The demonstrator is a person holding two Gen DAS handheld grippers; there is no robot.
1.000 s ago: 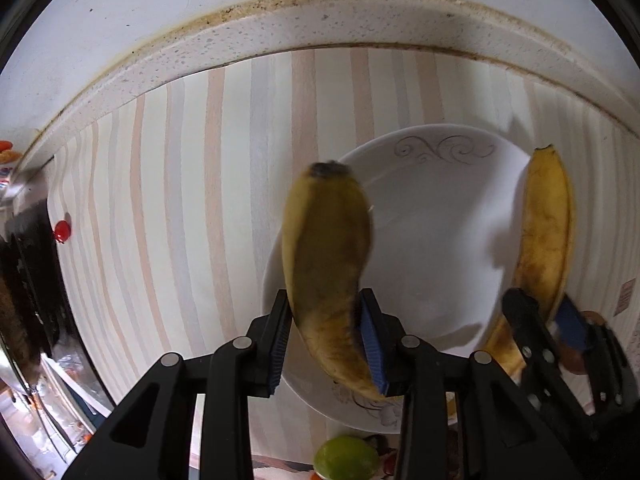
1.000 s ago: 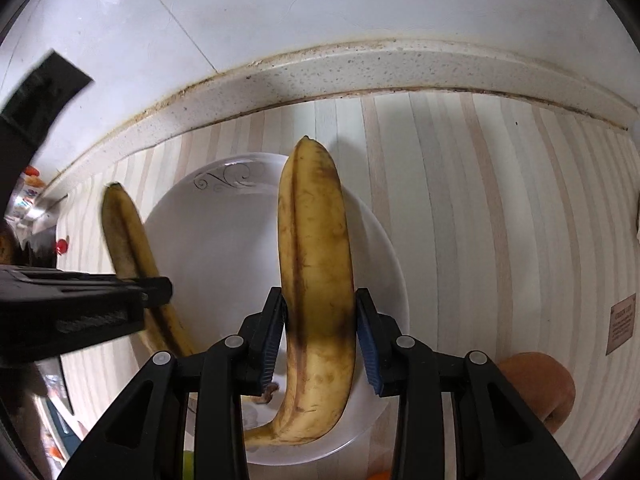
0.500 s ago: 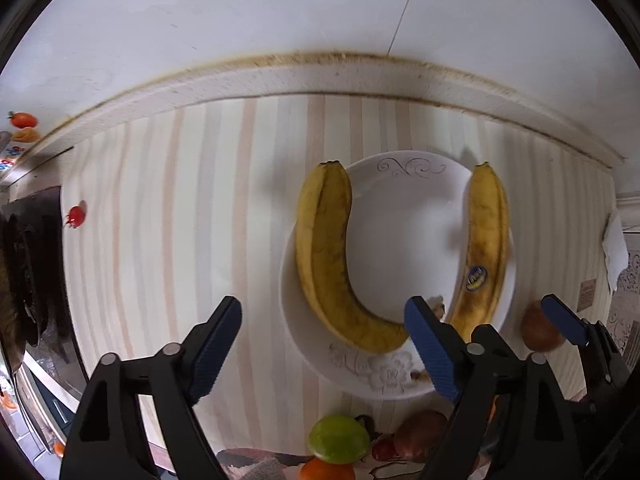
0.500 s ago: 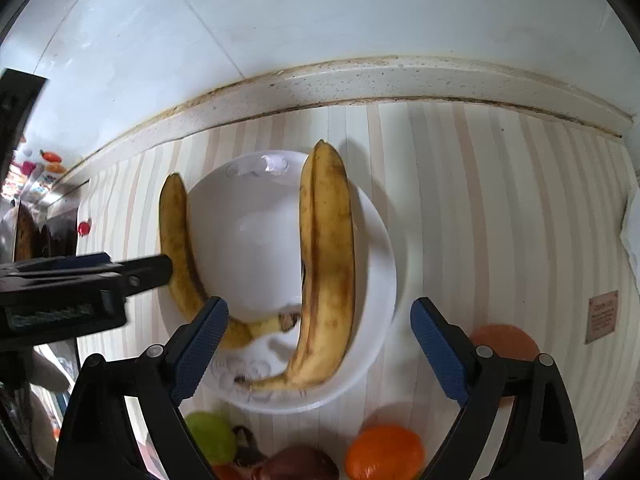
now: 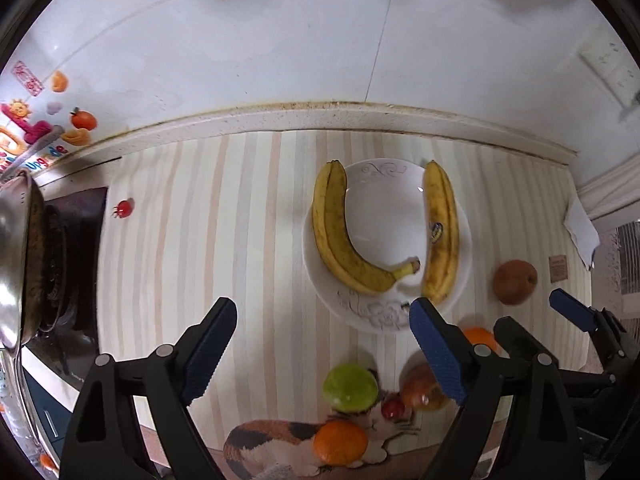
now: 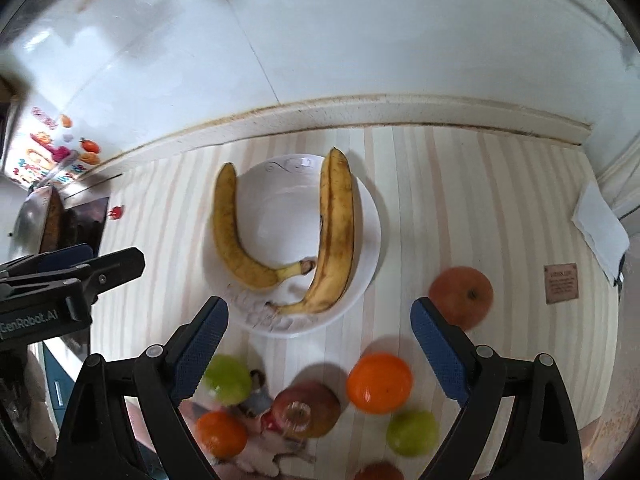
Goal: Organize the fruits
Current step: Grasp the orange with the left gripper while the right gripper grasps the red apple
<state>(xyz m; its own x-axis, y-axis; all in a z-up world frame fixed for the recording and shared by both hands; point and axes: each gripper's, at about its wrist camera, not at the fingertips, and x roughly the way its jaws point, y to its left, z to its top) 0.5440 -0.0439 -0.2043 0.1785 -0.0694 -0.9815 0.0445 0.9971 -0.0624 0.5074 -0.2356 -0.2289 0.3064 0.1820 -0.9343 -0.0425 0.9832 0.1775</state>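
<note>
While both hand-held grippers hung with jaws wide apart and empty, two bananas (image 5: 340, 240) lay on a white plate (image 5: 372, 316) on the striped surface (image 5: 224, 216). Nearer the left hand-held gripper (image 5: 320, 344) and right hand-held gripper (image 6: 320, 344) sat loose oranges (image 6: 379, 382) and green fruits (image 5: 350, 386), probably firm, light, best clasped across the middle

Both tools are matte black plastic. The left gripper (image 5: 322, 346) has blue ribbed pads (image 5: 436, 354) and silver rivets along triangular-cutout links. The right gripper (image 6: 320, 344) matches it. White "GenRobot.AI" lettering marks the left body at nine o'clock in the right wrist view.
</note>
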